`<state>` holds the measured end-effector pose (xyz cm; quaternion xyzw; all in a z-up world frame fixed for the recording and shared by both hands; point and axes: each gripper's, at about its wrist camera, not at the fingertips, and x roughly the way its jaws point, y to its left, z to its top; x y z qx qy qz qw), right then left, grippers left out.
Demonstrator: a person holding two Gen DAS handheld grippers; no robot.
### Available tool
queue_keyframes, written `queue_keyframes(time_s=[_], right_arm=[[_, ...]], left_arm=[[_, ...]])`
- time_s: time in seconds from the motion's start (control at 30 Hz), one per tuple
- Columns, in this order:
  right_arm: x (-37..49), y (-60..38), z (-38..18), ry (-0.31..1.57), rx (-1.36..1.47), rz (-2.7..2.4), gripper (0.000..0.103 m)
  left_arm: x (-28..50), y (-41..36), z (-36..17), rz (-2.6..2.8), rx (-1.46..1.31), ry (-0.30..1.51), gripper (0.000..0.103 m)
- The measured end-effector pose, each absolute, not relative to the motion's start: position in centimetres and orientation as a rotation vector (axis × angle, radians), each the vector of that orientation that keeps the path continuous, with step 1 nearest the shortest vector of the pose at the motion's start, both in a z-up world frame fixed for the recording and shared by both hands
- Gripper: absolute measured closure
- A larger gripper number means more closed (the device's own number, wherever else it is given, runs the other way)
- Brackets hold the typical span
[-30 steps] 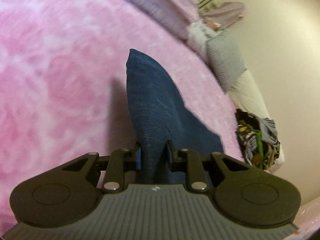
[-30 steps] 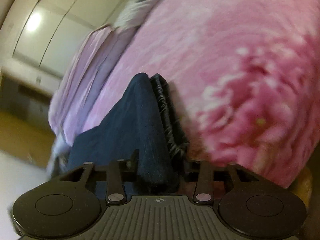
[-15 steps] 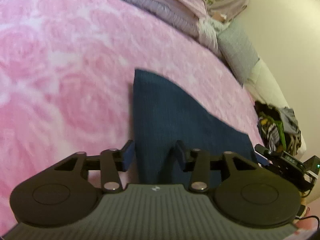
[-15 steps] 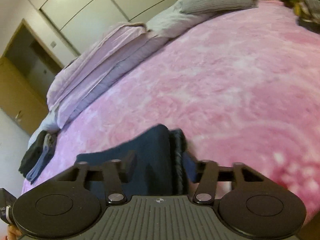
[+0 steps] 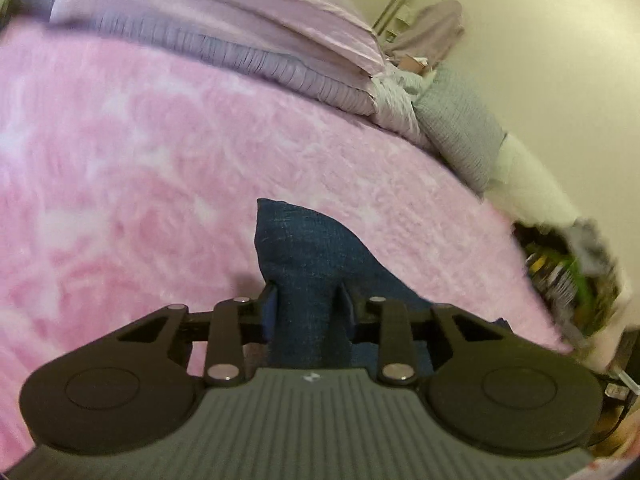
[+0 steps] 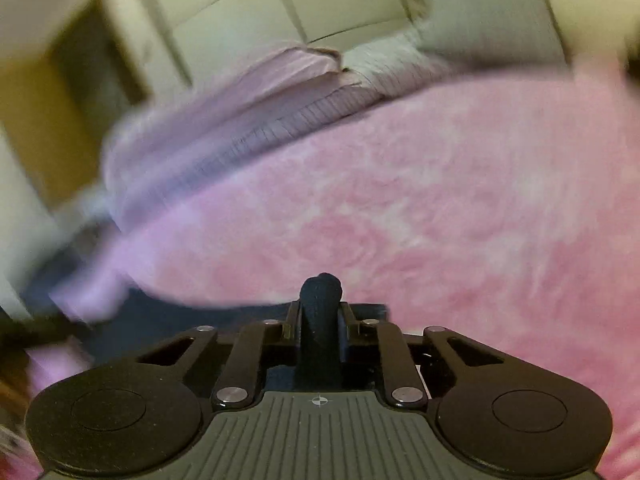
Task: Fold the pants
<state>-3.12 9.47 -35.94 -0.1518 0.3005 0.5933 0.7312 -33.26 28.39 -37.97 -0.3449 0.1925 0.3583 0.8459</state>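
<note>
1. Pink blanket (image 5: pixel 160 160) across bed; lilac pillows (image 5: pixel 240 32) at far edge.
2. Pants (image 5: pixel 304 256), dark denim, bunched on blanket at near edge.
3. Left gripper (image 5: pixel 307 300): closing, fold of pants pinched between pads.
4. Right gripper (image 6: pixel 320 312): closing, clamped on narrow roll of pants; view blurred.

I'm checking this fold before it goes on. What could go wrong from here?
The left gripper holds only a corner of the dark blue denim pants, its jaws closing: it may slip. The right gripper bunches the fabric, which may crease. The fluffy pink blanket may drag trailing denim.
</note>
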Motion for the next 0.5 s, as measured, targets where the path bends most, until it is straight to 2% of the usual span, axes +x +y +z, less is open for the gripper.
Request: queue_keyframes(time_s=[0.1, 0.17, 0.2, 0.23, 0.37, 0.47, 0.5], right_arm=[[-5.1, 10.6, -37.0, 0.534, -0.46, 1.262, 0.086], [-4.0, 10.4, -36.4, 0.566, -0.438, 1.28, 0.077], [-3.0, 9.8, -35.9, 0.603, -0.403, 1.269, 0.067], [-2.0, 8.6, -35.4, 0.639, -0.349, 1.251, 0.062], [0.0, 3.1, -32.5, 0.759, -0.13, 1.206, 0.061], [-1.7, -1.8, -31.4, 0.772, -0.042, 1.232, 0.062], [-2.9, -3.1, -31.3, 0.758, -0.043, 1.243, 0.07]], left_arm=[[-32.0, 28.3, -38.8, 0.823, -0.706, 0.499, 0.075], [-32.0, 27.9, -38.7, 0.841, -0.691, 0.51, 0.075], [-32.2, 27.4, -38.4, 0.853, -0.673, 0.52, 0.076], [-32.4, 26.9, -38.0, 0.863, -0.644, 0.531, 0.076], [-34.7, 24.0, -36.0, 0.863, -0.604, 0.542, 0.078], [-36.2, 20.8, -35.0, 0.841, -0.621, 0.551, 0.078], [-36.3, 19.7, -34.7, 0.83, -0.613, 0.562, 0.078]])
